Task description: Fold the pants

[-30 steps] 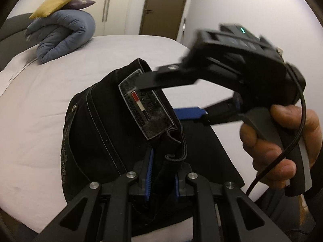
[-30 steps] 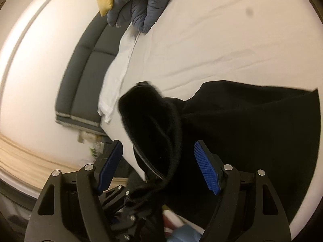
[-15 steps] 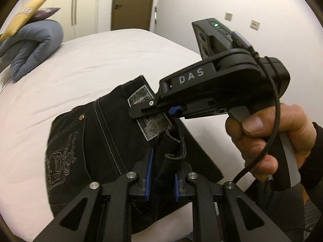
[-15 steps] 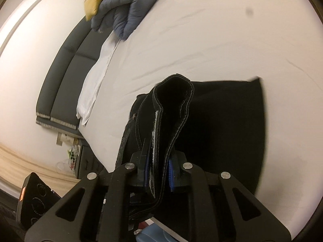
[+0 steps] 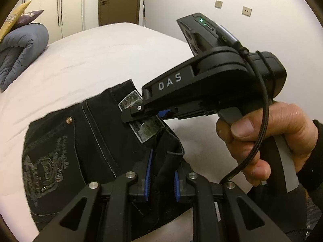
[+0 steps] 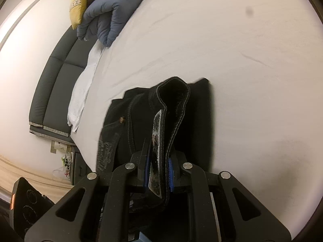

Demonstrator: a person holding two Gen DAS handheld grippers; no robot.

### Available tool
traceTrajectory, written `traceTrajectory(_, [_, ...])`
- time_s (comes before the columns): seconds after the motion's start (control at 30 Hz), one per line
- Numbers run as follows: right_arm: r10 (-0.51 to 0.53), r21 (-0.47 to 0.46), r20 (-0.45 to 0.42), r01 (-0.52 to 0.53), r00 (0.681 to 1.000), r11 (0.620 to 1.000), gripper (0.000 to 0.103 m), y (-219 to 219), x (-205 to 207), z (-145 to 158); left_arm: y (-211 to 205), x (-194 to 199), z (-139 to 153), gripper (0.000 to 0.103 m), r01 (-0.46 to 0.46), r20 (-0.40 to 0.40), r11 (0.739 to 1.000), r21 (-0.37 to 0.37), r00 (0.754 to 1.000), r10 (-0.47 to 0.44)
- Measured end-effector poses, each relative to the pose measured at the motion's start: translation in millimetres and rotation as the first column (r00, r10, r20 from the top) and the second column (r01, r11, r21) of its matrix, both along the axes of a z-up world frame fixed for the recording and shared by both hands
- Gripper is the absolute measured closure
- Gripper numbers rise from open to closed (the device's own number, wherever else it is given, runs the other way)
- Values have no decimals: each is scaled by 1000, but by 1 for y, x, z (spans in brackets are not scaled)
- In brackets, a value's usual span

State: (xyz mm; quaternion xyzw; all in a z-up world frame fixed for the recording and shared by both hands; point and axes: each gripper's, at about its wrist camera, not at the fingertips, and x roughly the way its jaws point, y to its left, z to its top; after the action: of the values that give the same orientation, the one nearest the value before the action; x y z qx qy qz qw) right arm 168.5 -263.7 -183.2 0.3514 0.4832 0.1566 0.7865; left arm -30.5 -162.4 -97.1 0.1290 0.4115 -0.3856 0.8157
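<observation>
already both grippers are clenched on the black jeans' (image 5: pixel 84 141) waistband, near edge of the bed (image 5: pixel 105 50); left gripper (image 5: pixel 161 179), right gripper (image 6: pixel 159 171). uneven pulling could slip the thick band, skewing the fold.

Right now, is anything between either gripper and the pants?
No. Both are shut directly on the waistband of the pants: the left gripper near the patch, the right gripper on the patch itself. Nothing lies on the bed beyond the pants.
</observation>
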Motion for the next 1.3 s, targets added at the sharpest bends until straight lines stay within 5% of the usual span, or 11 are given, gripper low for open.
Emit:
traceTrajectory(0.17, [-25,35,7,25,1000,999,90,-8,-12,-30,-2,3,-15,76,20,-41,1000,-10,999,-20])
traceTrajectory(0.3, [-69,138,34,63,997,988,84,-22,-26,-46,17,5,-4,54,36,-87,997,-68,995,-42])
traceTrajectory(0.4, [-113,133,34,107,993,985,78,-28,-42,-42,55,4,12,34,9,-93,992,-124,995,-20])
traceTrajectory(0.47, [-146,108,25,143,989,984,77,-33,-54,-37,83,6,24,30,-27,-83,988,-154,996,14])
traceTrajectory(0.57, [-190,24,65,189,980,982,77,-35,-70,-10,122,15,35,30,-105,-83,980,-172,992,92])
traceTrajectory(0.73, [-58,-22,137,62,989,998,77,3,-72,32,160,36,29,32,-232,-129,954,-188,969,210])
traceTrajectory(0.87, [17,-188,-39,-24,999,982,81,35,-66,-10,160,61,29,39,-252,-140,950,-186,963,228])
traceTrajectory(0.97, [-5,-196,42,14,999,981,82,35,-85,-18,158,90,31,50,-251,-124,950,-186,965,230])
traceTrajectory(1.07, [-28,-226,41,37,999,973,86,35,-94,-18,159,127,27,62,-279,-129,951,-134,956,262])
traceTrajectory(1.17, [-36,-253,38,45,999,966,89,44,-89,-10,152,155,7,63,-299,-134,953,-45,947,291])
traceTrajectory(1.3, [-49,-243,46,59,998,968,89,45,-87,-12,152,142,-23,68,-294,-108,954,52,948,298])
